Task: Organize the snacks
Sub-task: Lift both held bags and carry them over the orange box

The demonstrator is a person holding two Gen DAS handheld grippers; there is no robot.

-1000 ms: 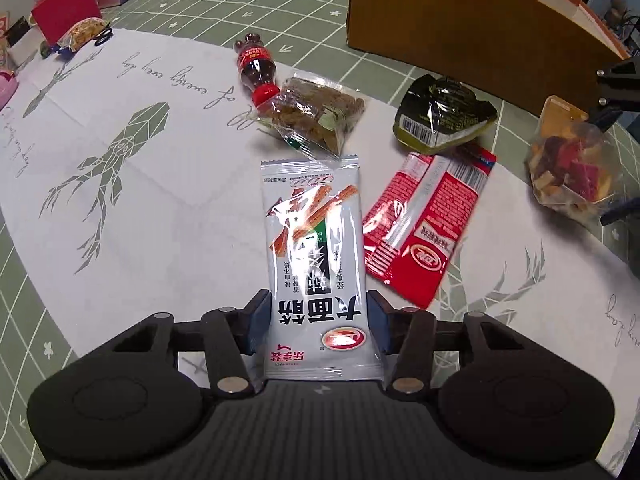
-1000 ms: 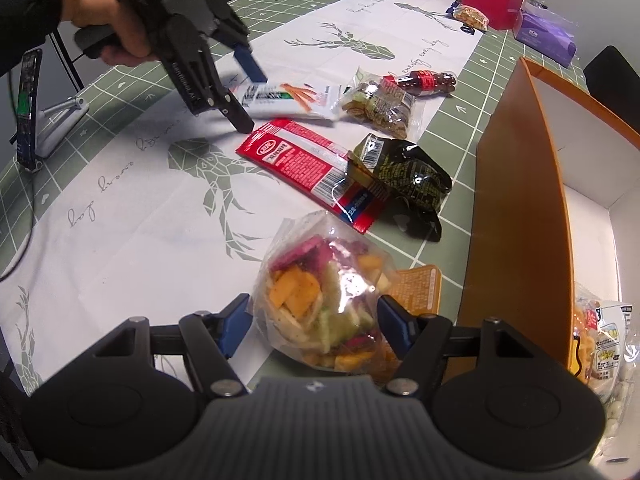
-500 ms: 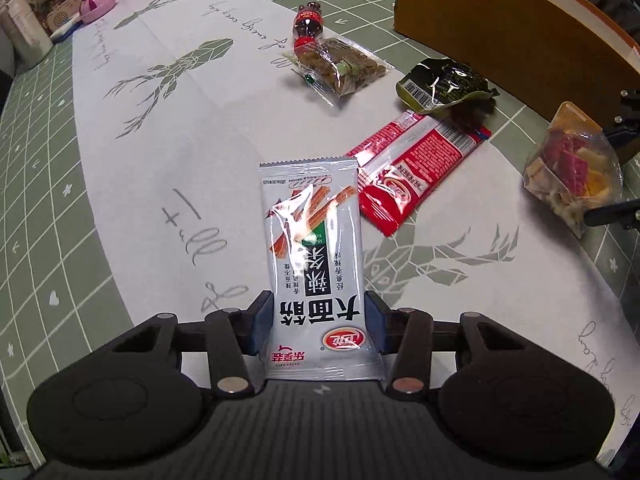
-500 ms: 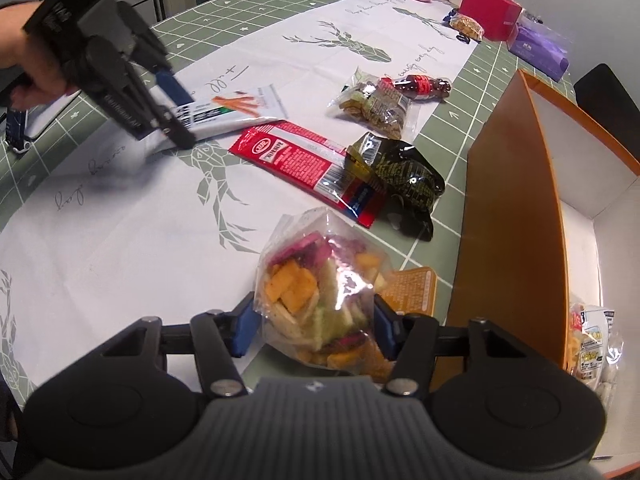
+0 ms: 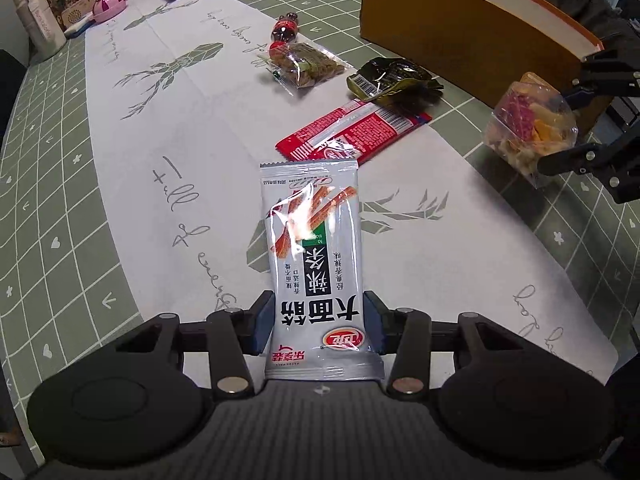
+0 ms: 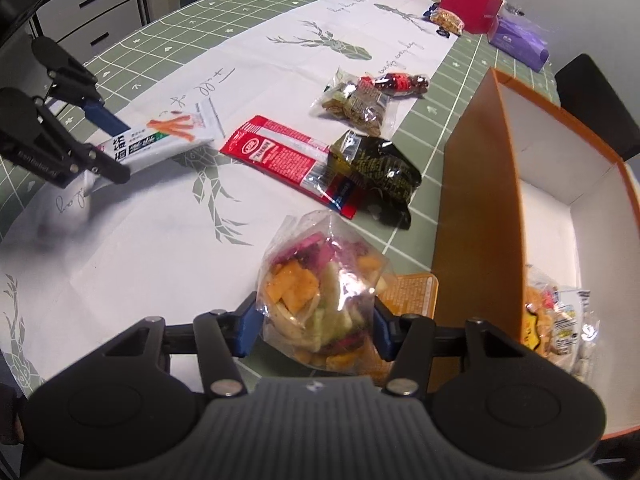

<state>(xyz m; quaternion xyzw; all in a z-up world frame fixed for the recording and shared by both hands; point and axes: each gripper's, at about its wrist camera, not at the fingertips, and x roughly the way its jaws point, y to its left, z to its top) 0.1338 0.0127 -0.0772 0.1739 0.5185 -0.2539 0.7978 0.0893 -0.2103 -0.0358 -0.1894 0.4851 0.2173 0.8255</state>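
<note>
The white spicy-strip packet has come up off the desk since a second ago, clamped in the left gripper. The dried-fruit bag is lifted too — the right gripper is closing on it beside the orange box, so both look ready for boxing.

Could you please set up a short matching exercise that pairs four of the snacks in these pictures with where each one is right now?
Things:
1. white spicy-stick packet
2. clear bag of mixed fruit chips
3. flat red foil packet
4. small cola bottle

Places:
A. beside the clear nut-bar pack
B. in the right gripper
C. under the crumpled black bag's edge
D. in the left gripper

Pairs: 1-D, 2-B, 3-C, 4-A
</note>
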